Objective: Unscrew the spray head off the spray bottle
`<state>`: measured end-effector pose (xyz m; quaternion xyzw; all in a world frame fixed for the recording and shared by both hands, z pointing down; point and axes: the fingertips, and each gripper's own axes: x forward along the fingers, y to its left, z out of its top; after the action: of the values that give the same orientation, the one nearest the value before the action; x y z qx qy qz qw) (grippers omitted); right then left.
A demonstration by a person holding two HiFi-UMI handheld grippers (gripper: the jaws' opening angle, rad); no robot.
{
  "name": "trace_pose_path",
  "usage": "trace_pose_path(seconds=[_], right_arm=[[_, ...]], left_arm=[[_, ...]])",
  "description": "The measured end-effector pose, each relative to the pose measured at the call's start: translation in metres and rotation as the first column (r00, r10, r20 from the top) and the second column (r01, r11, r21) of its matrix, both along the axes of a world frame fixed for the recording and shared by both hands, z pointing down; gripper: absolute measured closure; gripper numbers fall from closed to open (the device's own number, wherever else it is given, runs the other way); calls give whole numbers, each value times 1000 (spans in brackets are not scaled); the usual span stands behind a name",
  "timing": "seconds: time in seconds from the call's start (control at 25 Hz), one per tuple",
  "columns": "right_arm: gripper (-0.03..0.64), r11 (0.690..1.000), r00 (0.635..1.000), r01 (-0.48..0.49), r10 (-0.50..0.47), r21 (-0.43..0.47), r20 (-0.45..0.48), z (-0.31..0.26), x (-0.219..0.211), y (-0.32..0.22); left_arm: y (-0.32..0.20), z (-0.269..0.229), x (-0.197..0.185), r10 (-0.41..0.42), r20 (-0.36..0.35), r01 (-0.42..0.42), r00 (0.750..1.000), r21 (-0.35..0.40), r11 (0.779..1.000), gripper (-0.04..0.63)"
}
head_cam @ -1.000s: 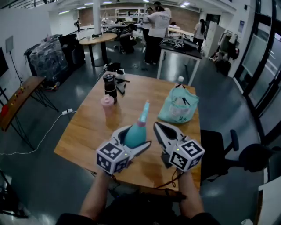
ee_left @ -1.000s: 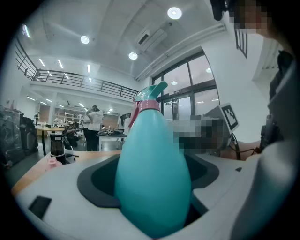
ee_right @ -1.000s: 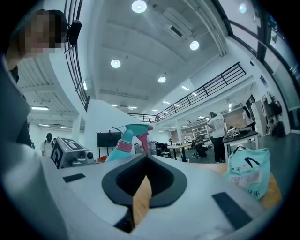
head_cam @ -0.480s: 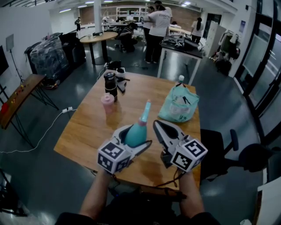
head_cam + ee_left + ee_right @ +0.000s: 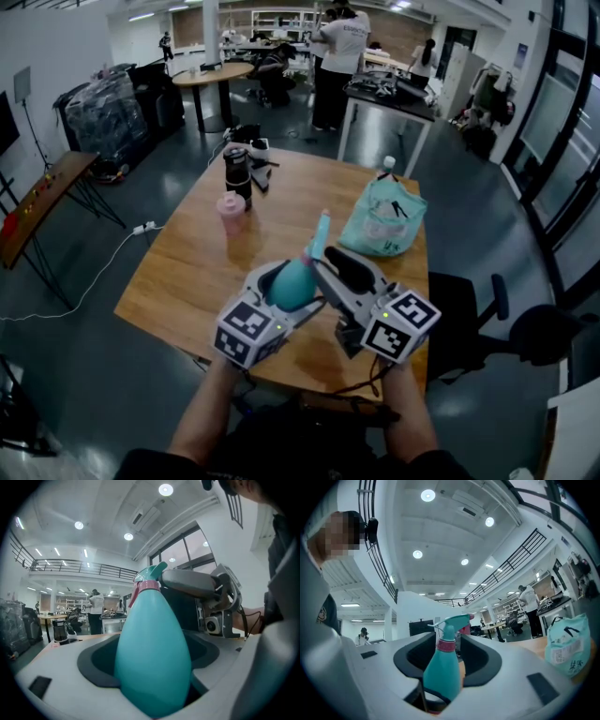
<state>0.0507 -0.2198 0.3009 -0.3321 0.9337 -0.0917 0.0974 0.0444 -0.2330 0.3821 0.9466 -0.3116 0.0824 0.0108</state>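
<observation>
Left gripper: fingers clamped on the belly of the teal spray bottle, held over the table — long axis toward 1 o'clock, spray head leading. Right gripper is nearer the head, at its 4 o'clock. Its fingers have just been opening and stand apart either side of the pink collar, not pressing. Green bag at 2 o'clock, pink cup at 10 — neither obstructs.

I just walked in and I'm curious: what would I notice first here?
A teal spray bottle, clamped in the left hand-held gripper above the near edge of the wooden table. The right hand-held gripper has just been opening its jaws, with the bottle between them. A teal bag sits on the table's far right.
</observation>
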Motion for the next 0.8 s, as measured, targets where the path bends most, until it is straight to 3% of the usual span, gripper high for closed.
trace_pose_path(seconds=[0.8], right_arm=[[482, 1000, 999, 29, -29, -7, -30, 6, -3, 5]], left_arm=[[13, 2, 9, 29, 40, -31, 999, 38, 999, 183]])
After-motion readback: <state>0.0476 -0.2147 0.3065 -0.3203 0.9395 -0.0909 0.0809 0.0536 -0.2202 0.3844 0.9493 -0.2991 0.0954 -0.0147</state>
